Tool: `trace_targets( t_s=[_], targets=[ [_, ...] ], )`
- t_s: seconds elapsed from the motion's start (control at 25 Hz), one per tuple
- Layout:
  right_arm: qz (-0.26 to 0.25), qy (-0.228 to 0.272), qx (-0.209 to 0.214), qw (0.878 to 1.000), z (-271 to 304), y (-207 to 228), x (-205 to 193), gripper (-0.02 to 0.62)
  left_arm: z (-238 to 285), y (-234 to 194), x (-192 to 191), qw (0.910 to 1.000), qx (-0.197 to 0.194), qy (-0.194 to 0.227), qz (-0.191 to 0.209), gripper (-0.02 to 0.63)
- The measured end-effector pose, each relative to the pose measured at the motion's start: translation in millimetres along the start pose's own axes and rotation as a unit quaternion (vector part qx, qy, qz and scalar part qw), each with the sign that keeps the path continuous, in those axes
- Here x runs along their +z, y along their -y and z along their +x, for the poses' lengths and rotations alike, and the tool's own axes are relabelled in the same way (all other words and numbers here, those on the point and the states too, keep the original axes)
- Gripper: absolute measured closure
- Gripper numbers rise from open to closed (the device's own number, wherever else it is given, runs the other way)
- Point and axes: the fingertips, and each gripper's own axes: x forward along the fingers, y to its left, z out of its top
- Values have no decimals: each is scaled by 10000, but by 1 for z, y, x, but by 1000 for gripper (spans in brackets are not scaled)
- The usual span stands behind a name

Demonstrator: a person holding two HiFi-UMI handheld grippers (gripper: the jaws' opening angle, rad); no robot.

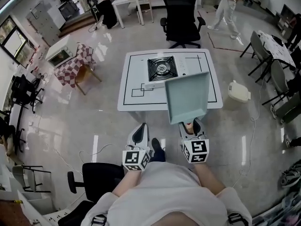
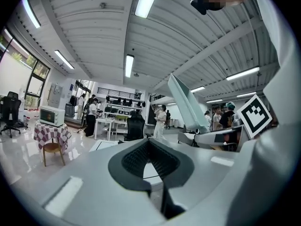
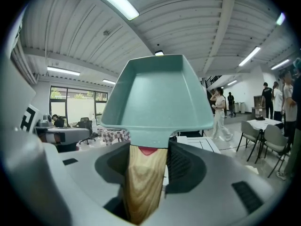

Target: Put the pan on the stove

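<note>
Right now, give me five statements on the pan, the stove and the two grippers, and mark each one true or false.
1. The right gripper has its jaws closed on the wooden handle of the pan. True.
2. The pan already sits on the stove. False: it is held up in the air, and the stove's burner is bare.
3. The left gripper holds nothing. True.
4. The stove stands on the floor. False: it stands on the white table.
5. The pan is round and red. False: it is square and pale teal.
</note>
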Motion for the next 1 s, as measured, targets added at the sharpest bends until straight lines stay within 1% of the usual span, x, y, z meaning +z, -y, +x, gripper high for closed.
trace_targets(
  t_s=[0.24, 0.4, 0.6, 0.76, 1.0],
  targets=[
    [6, -116, -261, 9996, 87, 8, 12, 402, 71, -63, 12, 9999, -138, -6, 98, 595],
    [32, -183, -427, 9989, 143, 11, 15, 402, 112, -107, 22, 9995, -181, 48, 236, 595],
    [-8, -245, -581, 9980, 198, 13, 19, 402, 153, -153, 22, 9995, -260, 15, 195, 595],
    [-10, -350, -622, 9974, 223, 13, 20, 402, 172, -171, 20, 9994, -285, -47, 163, 595],
    [-16, -437, -561, 9975, 248, 17, 21, 402, 193, -176, 16, 9993, -300, -155, 134, 595]
  ],
)
